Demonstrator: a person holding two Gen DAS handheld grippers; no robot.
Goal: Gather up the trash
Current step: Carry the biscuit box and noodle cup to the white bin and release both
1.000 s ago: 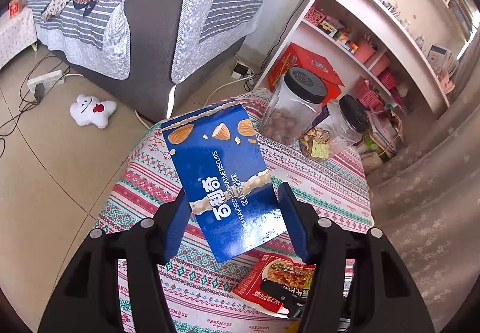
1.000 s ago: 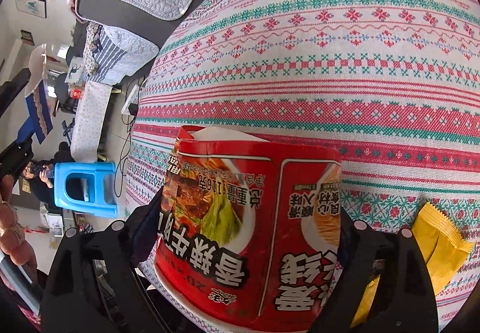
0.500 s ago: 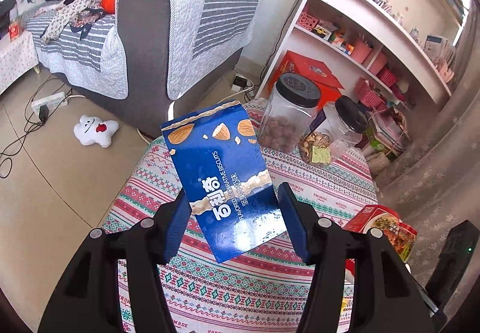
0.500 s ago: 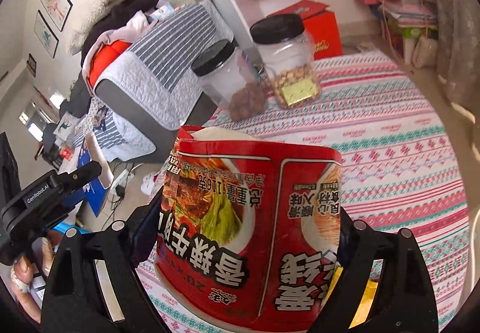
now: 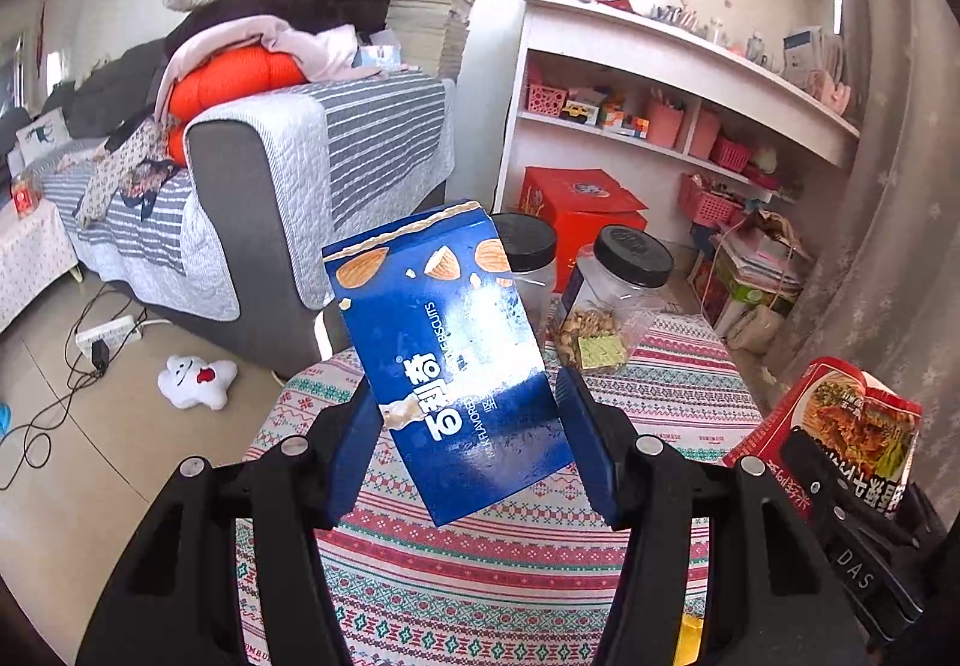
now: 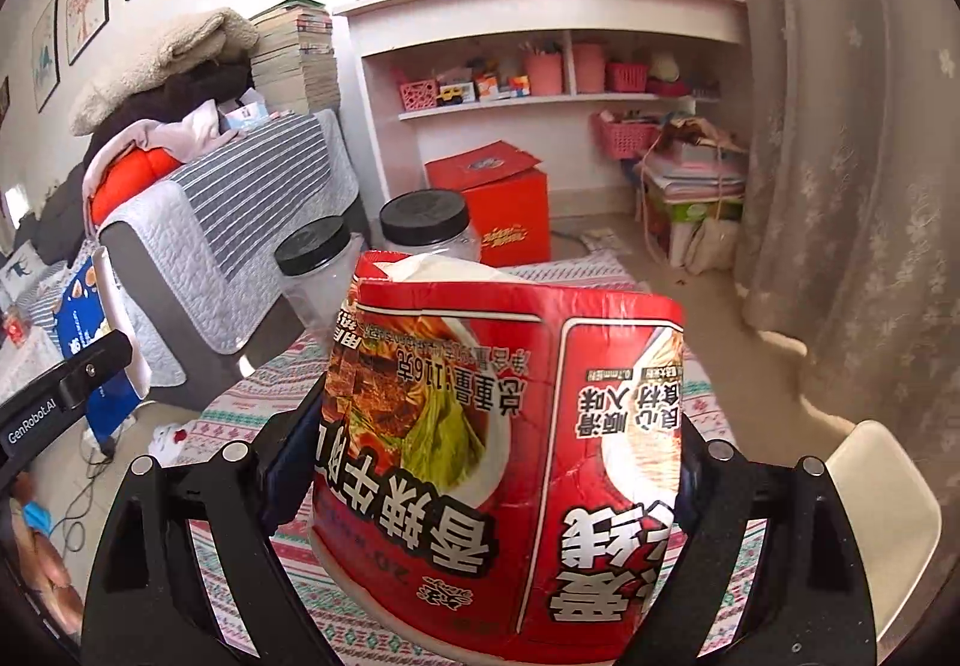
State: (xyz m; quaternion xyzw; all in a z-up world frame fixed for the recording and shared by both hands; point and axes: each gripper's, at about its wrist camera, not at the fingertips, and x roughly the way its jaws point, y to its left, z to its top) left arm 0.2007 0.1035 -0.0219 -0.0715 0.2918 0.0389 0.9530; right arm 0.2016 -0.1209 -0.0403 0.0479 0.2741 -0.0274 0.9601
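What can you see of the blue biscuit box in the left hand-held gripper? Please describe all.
The blue biscuit box looks like glossy cardboard, printed with almonds, a cream-coloured band, white Chinese characters and the word "BISCUITS". It is tilted, its top leaning to the upper left, and lifted above the patterned tablecloth. The left hand-held gripper clamps it at its two sides with blue pads. Nothing else touches it. Its top end looks torn open.
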